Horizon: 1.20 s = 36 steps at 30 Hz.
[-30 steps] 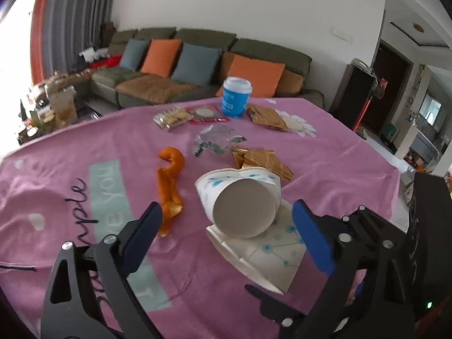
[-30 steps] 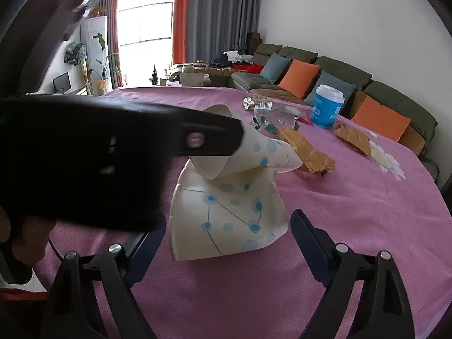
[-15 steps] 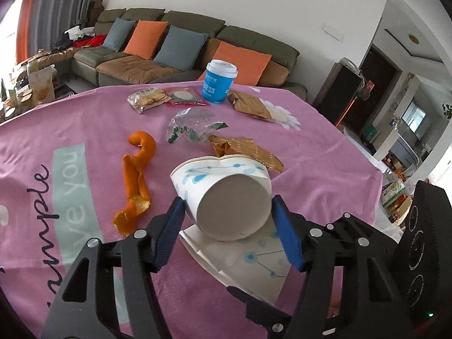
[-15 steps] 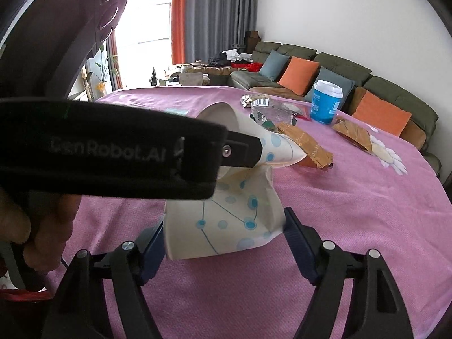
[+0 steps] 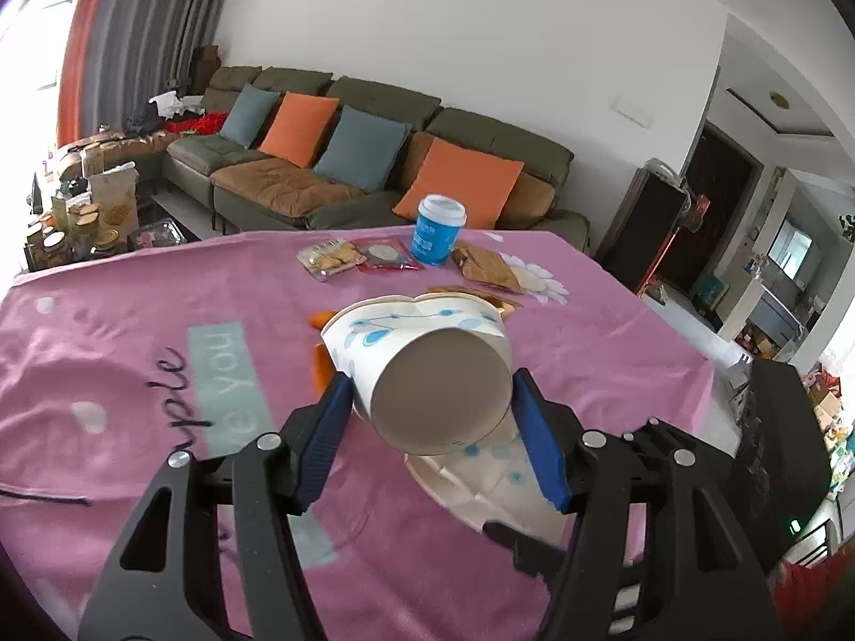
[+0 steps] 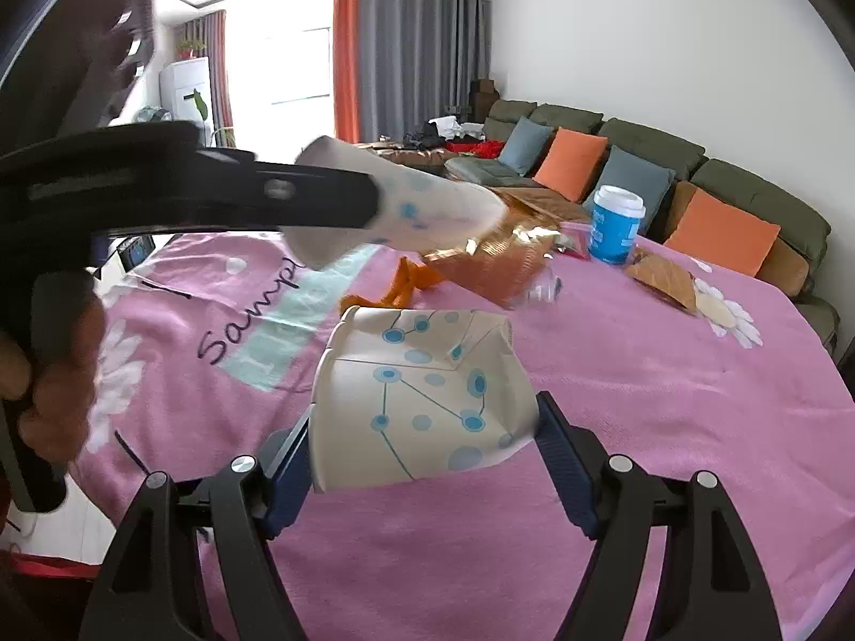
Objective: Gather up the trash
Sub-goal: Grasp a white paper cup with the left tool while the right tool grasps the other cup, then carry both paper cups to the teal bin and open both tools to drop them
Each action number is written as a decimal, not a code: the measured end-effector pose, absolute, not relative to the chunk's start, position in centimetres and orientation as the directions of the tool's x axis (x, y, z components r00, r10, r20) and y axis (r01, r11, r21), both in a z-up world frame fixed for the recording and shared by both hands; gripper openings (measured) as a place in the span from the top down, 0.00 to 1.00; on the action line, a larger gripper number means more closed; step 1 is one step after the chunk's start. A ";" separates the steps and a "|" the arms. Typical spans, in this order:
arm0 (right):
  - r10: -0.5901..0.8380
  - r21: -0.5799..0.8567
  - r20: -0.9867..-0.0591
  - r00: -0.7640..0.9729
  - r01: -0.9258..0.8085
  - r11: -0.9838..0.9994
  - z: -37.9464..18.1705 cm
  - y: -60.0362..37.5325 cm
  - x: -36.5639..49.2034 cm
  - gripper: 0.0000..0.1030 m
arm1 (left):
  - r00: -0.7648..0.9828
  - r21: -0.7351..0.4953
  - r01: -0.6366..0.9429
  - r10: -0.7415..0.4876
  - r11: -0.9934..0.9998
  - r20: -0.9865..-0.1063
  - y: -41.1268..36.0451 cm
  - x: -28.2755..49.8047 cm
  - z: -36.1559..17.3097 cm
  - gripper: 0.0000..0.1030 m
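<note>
**Two paper cups, one in each claw**

The left claw (image 5: 433, 406) is clenched on a dotted paper cup (image 5: 427, 374), its blue pads pressing the cup's sides near the base. The cup lies on its side in the grip with its round bottom facing the camera, and in the right wrist view it is lifted clear of the pink worktop (image 6: 668, 400), held out at the upper left of the scene.

The right claw (image 6: 422, 454) grips a flattened paper cup (image 6: 422, 395), white with blue dots and lines. Its pads touch the cup's left and right edges, and the crushed cup sits low over the cloth; whether it rests on the cloth cannot be told. In the left wrist view this cup shows just below and behind the held one, at the near right.

Farther across the worktop lies more trash. An orange peel (image 6: 401, 280) lies beyond the flattened cup, with a crumpled brown wrapper (image 6: 497, 262) just to its right. A blue cup with a white lid (image 5: 437, 229) stands upright near the far edge. Left of it lie a red packet (image 5: 385, 255) and a clear pack of biscuits (image 5: 327, 258), side by side. Right of it lies another brown wrapper (image 5: 486, 267).

Beyond the worktop stands a green sofa (image 5: 374, 160) with orange and blue cushions.
</note>
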State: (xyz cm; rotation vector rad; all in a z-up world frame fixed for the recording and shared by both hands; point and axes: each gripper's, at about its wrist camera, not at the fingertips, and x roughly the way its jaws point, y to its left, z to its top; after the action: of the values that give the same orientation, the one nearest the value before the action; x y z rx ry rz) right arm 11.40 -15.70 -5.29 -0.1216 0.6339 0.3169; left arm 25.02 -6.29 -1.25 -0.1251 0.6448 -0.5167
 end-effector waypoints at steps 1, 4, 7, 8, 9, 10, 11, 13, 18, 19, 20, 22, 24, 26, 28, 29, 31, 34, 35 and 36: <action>0.255 -0.016 -0.597 0.761 -0.329 0.944 -5.2 -15.6 11.3 0.29 | 0.685 -0.265 0.413 -0.489 0.871 -0.540 -5.8 24.6 -1.0 0.41; 0.262 -0.016 -0.595 0.760 -0.337 0.941 -5.0 -15.2 10.6 0.29 | 0.704 -0.251 0.392 -0.465 0.885 -0.537 -4.3 23.2 -0.6 0.41; 0.263 -0.022 -0.584 0.768 -0.339 0.940 -4.5 -14.9 10.0 0.29 | 0.721 -0.251 0.368 -0.445 0.895 -0.531 -2.7 21.6 -0.3 0.41; 0.265 -0.023 -0.580 0.771 -0.341 0.940 -4.2 -14.7 9.8 0.29 | 0.728 -0.254 0.360 -0.440 0.898 -0.525 -2.1 21.1 -0.1 0.41; 0.268 -0.026 -0.576 0.773 -0.344 0.939 -4.0 -14.7 9.9 0.29 | 0.734 -0.256 0.355 -0.438 0.899 -0.519 -1.7 20.5 0.0 0.41; 0.269 -0.033 -0.568 0.778 -0.348 0.937 -3.6 -14.5 9.6 0.29 | 0.747 -0.252 0.343 -0.426 0.905 -0.511 -1.0 19.7 0.3 0.41; 0.274 -0.036 -0.560 0.782 -0.353 0.935 -3.2 -14.2 9.4 0.29 | 0.759 -0.246 0.332 -0.413 0.911 -0.504 -0.3 19.0 0.6 0.41; 0.289 -0.036 -0.548 0.785 -0.367 0.930 -2.5 -13.8 9.1 0.29 | 0.780 -0.237 0.307 -0.387 0.922 -0.493 1.0 17.6 1.0 0.41; 0.355 -0.022 -0.511 0.783 -0.424 0.905 -0.7 -11.7 9.3 0.29 | 0.829 -0.214 0.214 -0.294 0.953 -0.477 5.4 13.6 1.6 0.41; 0.368 -0.028 -0.506 0.780 -0.441 0.897 -0.3 -11.0 9.4 0.29 | 0.836 -0.212 0.195 -0.275 0.958 -0.474 6.2 12.9 1.7 0.41; 0.384 -0.032 -0.499 0.776 -0.460 0.887 0.0 -10.2 9.6 0.29 | 0.846 -0.212 0.169 -0.252 0.963 -0.470 7.2 12.0 1.8 0.41; 0.425 -0.030 -0.495 0.758 -0.504 0.863 0.6 -8.6 9.9 0.29 | 0.860 -0.215 0.122 -0.212 0.969 -0.465 9.2 10.4 1.9 0.41; 0.455 -0.037 -0.491 0.743 -0.540 0.841 1.2 -7.0 10.1 0.29 | 0.874 -0.212 0.064 -0.157 0.975 -0.459 11.5 8.6 2.0 0.41; 0.486 -0.044 -0.487 0.726 -0.576 0.817 1.7 -5.3 10.3 0.29 | 0.885 -0.210 0.015 -0.111 0.978 -0.453 13.4 6.8 2.2 0.41; 0.517 -0.052 -0.481 0.708 -0.611 0.790 2.3 -3.4 10.3 0.29 | 0.893 -0.208 -0.038 -0.060 0.977 -0.446 15.5 5.0 2.4 0.41; 0.535 -0.050 -0.479 0.695 -0.631 0.774 2.5 -2.5 10.4 0.29 | 0.896 -0.208 -0.064 -0.036 0.976 -0.442 16.4 4.2 2.5 0.41; 0.564 -0.053 -0.478 0.674 -0.663 0.747 2.9 -0.8 10.4 0.29 | 0.900 -0.206 -0.112 0.012 0.972 -0.437 18.3 2.6 2.7 0.41; 0.609 -0.043 -0.480 0.632 -0.710 0.703 3.4 2.0 10.5 0.29 | 0.899 -0.205 -0.184 0.081 0.961 -0.431 21.0 0.1 3.0 0.41; 0.625 -0.037 -0.484 0.612 -0.728 0.684 3.5 3.1 10.6 0.29 | 0.897 -0.204 -0.210 0.106 0.956 -0.429 21.9 -0.8 3.1 0.41; 0.642 -0.029 -0.488 0.590 -0.747 0.664 3.6 4.2 10.8 0.29 | 0.895 -0.202 -0.229 0.125 0.952 -0.428 22.6 -1.6 3.1 0.41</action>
State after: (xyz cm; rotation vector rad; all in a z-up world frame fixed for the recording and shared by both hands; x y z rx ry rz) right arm 10.78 4.17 3.62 -0.2416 0.4675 0.8174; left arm -1.58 22.60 3.14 -0.2519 0.4244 0.1857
